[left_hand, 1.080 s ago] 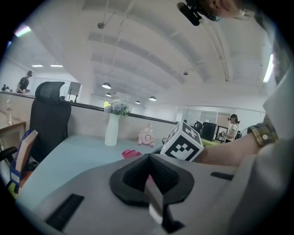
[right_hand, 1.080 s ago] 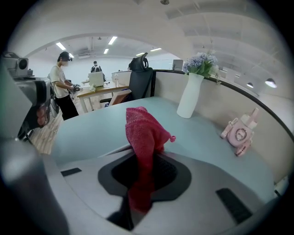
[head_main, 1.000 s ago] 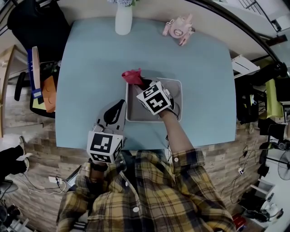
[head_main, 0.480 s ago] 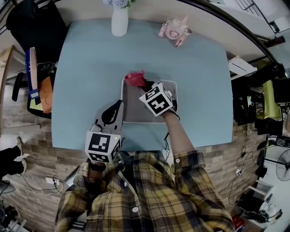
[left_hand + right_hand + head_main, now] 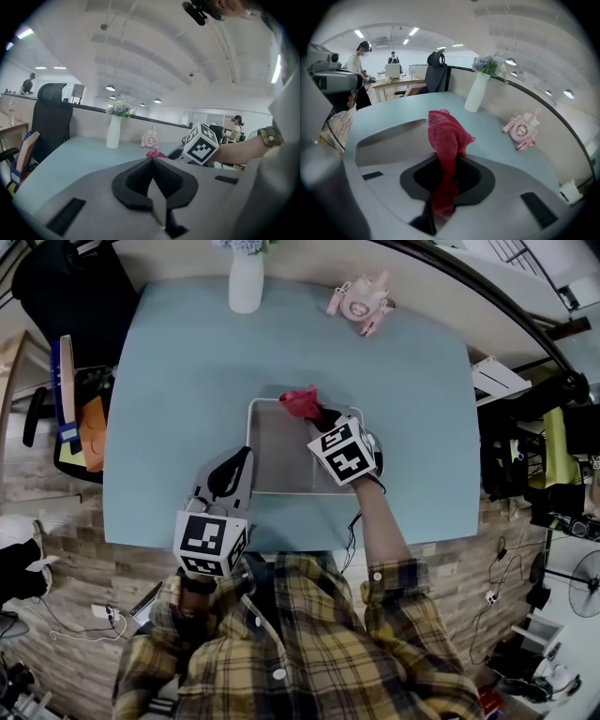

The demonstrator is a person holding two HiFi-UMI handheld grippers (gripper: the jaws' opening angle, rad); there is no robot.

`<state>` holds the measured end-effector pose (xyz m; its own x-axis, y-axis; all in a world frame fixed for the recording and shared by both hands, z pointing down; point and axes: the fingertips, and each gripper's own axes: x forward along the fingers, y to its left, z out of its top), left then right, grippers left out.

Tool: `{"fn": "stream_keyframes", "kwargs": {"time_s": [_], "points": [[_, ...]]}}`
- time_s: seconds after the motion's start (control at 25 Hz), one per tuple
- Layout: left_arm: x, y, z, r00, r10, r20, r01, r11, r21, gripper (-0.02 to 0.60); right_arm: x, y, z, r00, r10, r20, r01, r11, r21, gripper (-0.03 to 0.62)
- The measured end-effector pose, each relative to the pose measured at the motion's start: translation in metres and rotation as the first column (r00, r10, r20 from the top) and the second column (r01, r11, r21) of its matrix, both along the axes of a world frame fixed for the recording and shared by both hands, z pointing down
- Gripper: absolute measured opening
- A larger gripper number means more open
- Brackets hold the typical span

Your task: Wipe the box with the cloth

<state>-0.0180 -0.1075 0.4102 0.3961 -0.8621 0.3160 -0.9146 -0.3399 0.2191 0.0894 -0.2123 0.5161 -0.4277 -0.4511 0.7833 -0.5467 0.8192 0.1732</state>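
1. The right gripper [image 5: 317,415] [image 5: 445,180] has its jaws pressed shut on a red cloth [image 5: 301,401] [image 5: 446,136]. The cloth runs down between the pads and stands up in a bunch above them.
2. In the head view the cloth sits at the far rim of the grey box [image 5: 281,451] [image 5: 386,140], right of the middle of that rim.
3. The box lies on the light blue table [image 5: 187,362], towards its near edge.
4. The left gripper [image 5: 242,457] [image 5: 153,180] has its jaws closed together with nothing between them. It points towards the box's near left corner, just beside the left wall.
5. A white vase [image 5: 246,282] [image 5: 112,133] [image 5: 477,93] and a pink toy phone [image 5: 354,301] [image 5: 520,130] stand at the far edge of the table, well apart from the box.
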Motion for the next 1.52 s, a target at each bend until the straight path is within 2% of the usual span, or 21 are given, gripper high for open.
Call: {"fn": "stream_keyframes", "kwargs": {"time_s": [0.2,0.48,0.68,0.88,1.16,1.36,1.52], "points": [[-0.001,-0.001,-0.001,1.000,-0.003,0.001,0.003,1.000,0.001,-0.009,0.022,-0.006,0.001,0.998,0.061,0.021,-0.062,0.998,0.012,0.072],[0.003,0.003,-0.001,1.000,0.008,0.004,-0.008,1.000,0.003,-0.009,0.065,-0.012,0.008,0.990,0.142,-0.015,-0.141,0.989,0.043,0.072],[0.002,0.003,-0.004,1.000,0.013,0.006,-0.013,1.000,0.007,-0.009,0.075,-0.014,0.002,0.986,0.162,-0.049,-0.158,0.984,0.077,0.072],[-0.003,0.006,-0.005,1.000,0.005,0.007,-0.005,1.000,0.011,-0.009,0.089,-0.014,0.000,0.974,0.223,-0.047,-0.216,0.968,0.123,0.072],[-0.007,0.007,-0.005,1.000,0.009,0.005,-0.009,1.000,0.017,-0.009,0.125,-0.018,0.002,0.942,0.334,-0.025,-0.329,0.937,0.120,0.072],[-0.005,0.007,-0.008,1.000,0.016,0.006,-0.016,1.000,0.022,-0.009,0.131,-0.016,-0.001,0.934,0.358,-0.018,-0.353,0.928,0.116,0.072],[-0.006,0.006,-0.008,1.000,0.019,0.007,-0.019,1.000,0.022,-0.009,0.115,-0.013,-0.017,0.937,0.346,0.046,-0.349,0.928,0.133,0.072]]}}
